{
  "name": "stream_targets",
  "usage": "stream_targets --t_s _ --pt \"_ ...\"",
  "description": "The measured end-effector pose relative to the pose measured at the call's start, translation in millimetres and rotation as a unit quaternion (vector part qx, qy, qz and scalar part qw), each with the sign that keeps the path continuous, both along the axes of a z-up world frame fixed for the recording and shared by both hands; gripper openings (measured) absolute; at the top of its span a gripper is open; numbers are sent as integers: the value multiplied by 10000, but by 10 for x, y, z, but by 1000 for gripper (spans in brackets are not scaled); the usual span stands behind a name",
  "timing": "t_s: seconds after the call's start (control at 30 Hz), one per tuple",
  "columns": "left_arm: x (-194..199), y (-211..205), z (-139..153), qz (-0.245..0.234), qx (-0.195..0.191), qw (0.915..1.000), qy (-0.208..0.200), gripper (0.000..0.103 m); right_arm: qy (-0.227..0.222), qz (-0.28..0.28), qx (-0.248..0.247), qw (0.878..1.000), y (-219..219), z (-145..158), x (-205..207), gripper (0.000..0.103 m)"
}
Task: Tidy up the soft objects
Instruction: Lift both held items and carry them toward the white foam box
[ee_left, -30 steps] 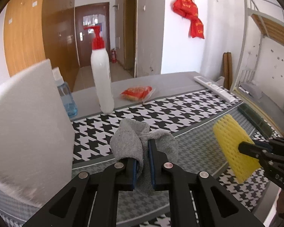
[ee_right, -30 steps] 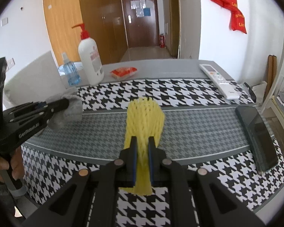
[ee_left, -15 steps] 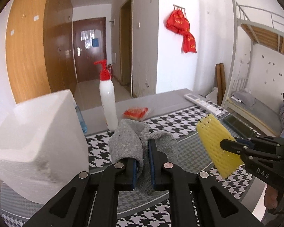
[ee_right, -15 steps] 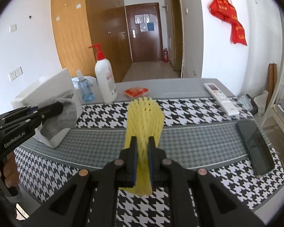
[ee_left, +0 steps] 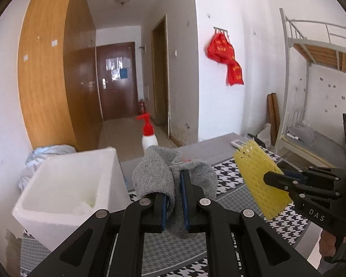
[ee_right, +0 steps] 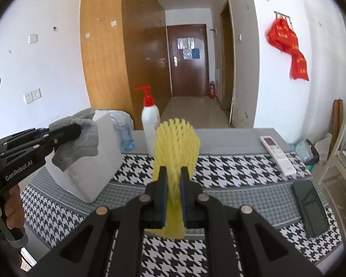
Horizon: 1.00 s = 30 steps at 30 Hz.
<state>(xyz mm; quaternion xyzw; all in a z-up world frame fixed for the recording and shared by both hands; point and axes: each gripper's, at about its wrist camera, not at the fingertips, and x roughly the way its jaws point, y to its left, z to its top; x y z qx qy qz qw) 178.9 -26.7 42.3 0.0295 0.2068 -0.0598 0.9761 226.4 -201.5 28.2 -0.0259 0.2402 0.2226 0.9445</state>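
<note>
Grey sock (ee_left: 173, 180) clamped in left gripper (ee_left: 174, 198), bunched, hanging down; yellow foam net (ee_right: 175, 152) pinched by right gripper (ee_right: 174, 194), long axis pointing forward-up

Grey sock (ee_left: 173, 180) between jaws

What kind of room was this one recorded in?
Probably a dormitory room: a metal bunk bed stands along one wall, built-in wooden wardrobes line the entry hallway, and a fire extinguisher sits by the door.
</note>
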Motion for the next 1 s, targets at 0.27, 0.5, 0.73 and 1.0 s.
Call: stream_targets --t_s 0.27,0.5,0.73,1.0 --pt "-43 155 105 200 -19 9996 -188 11 -217 145 25 9997 131 124 -31 13" --pt "-85 293 205 407 -46 9986 -337 11 -360 294 91 9989 253 232 -21 13" --pt "-146 456 272 711 -16 9965 -442 11 -415 537 259 9974 404 283 14 13" --pt "-181 652 304 990 -34 9940 -464 11 -530 782 272 9952 580 356 -24 13"
